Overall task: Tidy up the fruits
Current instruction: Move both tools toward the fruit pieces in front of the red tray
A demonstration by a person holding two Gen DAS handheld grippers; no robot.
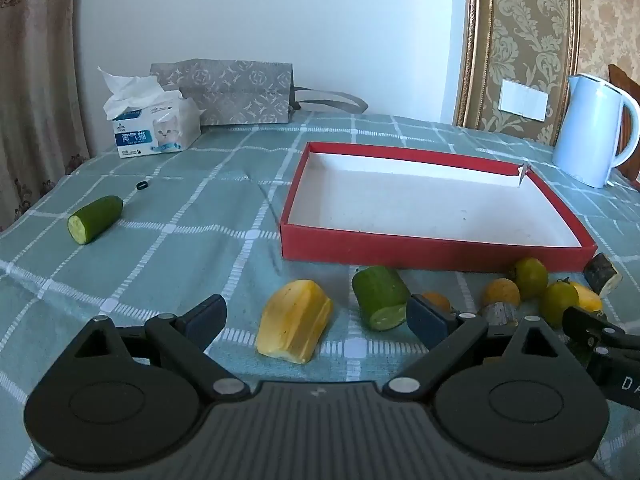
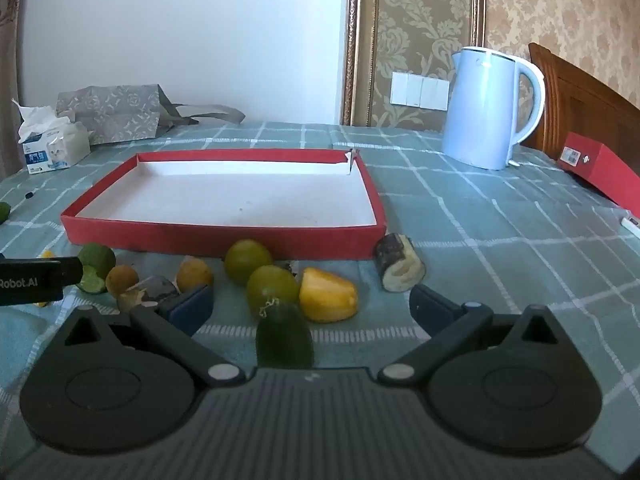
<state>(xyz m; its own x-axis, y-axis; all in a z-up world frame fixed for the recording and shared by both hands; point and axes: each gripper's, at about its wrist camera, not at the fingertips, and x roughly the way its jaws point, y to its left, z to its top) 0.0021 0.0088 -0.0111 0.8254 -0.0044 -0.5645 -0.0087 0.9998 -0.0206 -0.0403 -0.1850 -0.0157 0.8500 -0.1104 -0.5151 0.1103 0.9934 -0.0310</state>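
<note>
Left wrist view, my left gripper (image 1: 316, 316) fingers spread wide around a yellow pepper piece (image 1: 294, 327), right gripper (image 2: 310, 306) likewise open over a dark cucumber piece (image 2: 284, 334), red tray (image 2: 224, 236) beyond on the counter (image 2: 500, 248).

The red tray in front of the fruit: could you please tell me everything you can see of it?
The red tray is a shallow rectangular box, seemingly cardboard, red outside with a white lining. It holds nothing and lies flat on the checked tablecloth. Its far right corner is torn open. The fruit pieces lie on the cloth along its near wall; a green round fruit sits right against that wall, though contact is unclear.
</note>
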